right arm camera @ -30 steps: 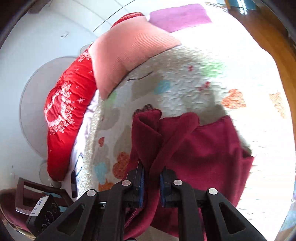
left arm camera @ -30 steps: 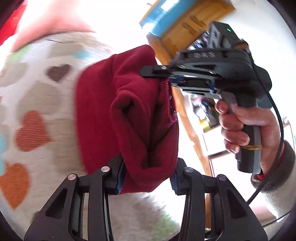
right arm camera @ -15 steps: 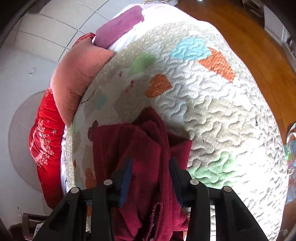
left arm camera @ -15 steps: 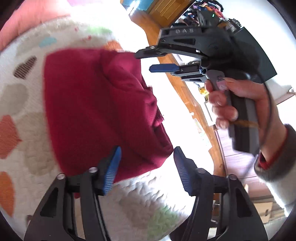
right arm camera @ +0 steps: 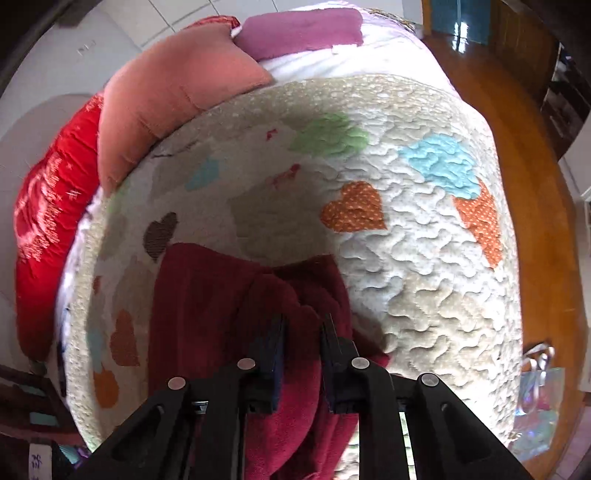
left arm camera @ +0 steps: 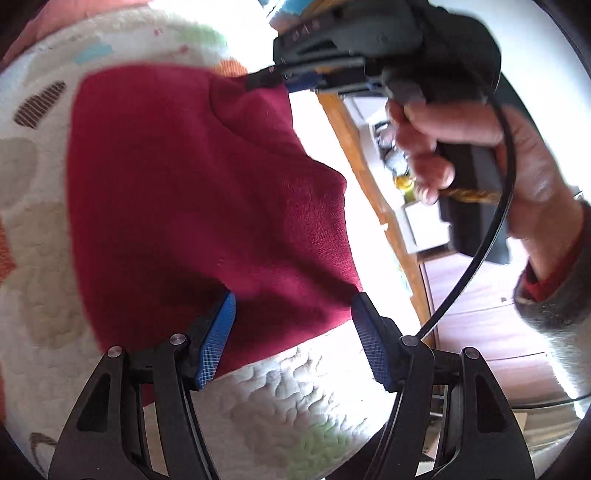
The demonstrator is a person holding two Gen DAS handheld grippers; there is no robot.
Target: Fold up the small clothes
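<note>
A dark red fleece garment lies folded on the quilted bedcover with coloured hearts. My left gripper is open, its blue pads on either side of the garment's near edge, holding nothing. My right gripper is partly open over a raised fold of the same garment; the jaws stand apart around the fold. The right gripper also shows in the left wrist view, its tip touching the garment's far corner.
A pink pillow, a red embroidered cushion and a purple cloth lie at the far end of the bed. Wooden floor runs along the bed's right edge. A shiny bag sits on the floor.
Both grippers have opened and let go of the red garment, which has dropped from a held bunch to lie flat on the bedcover. The left gripper stays at its near edge.
</note>
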